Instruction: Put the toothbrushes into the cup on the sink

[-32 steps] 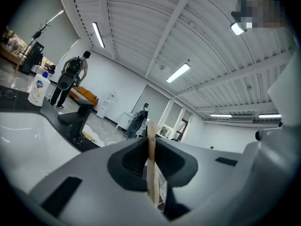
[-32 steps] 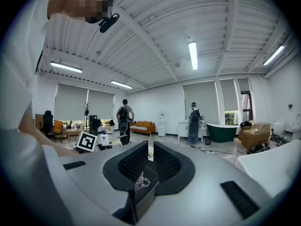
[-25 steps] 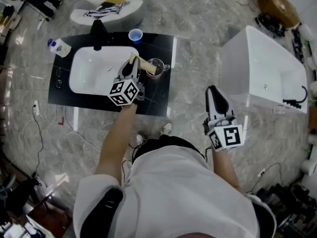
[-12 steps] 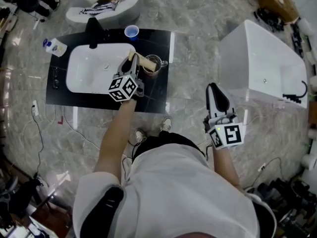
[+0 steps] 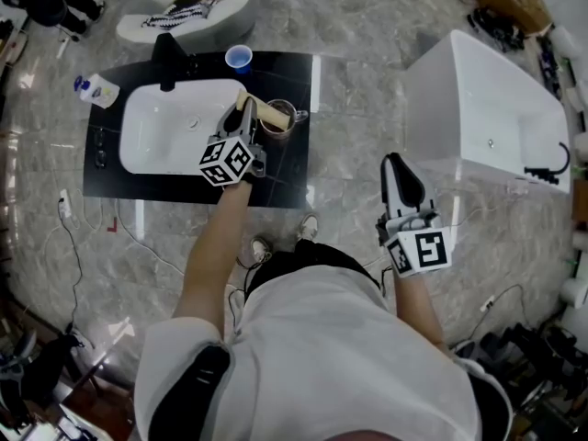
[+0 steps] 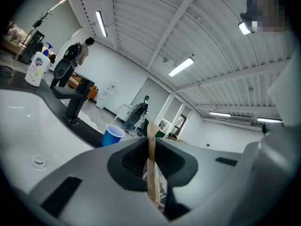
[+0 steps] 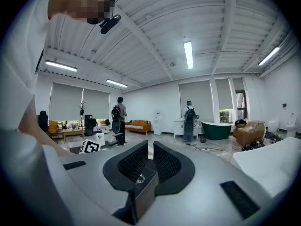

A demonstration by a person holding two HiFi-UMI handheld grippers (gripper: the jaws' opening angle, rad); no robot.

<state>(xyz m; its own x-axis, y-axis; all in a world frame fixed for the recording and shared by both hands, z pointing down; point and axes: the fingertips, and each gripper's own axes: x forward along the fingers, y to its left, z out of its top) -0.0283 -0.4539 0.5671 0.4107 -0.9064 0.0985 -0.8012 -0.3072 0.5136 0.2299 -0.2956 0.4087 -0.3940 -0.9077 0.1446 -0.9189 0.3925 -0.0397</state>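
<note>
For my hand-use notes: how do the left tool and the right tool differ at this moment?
The left tool is clamped on a tan toothbrush; the right tool holds nothing. The left tool is over the black sink counter by the clear glass cup; the right tool is over the marble floor. Both carry a square-marker cube.

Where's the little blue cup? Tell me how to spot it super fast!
Find the black countertop with the white sink set in it. At its far edge, just right of the black faucet, stands the blue cup. It is the only bright blue thing there; the other cup nearby is see-through with a handle.
</note>
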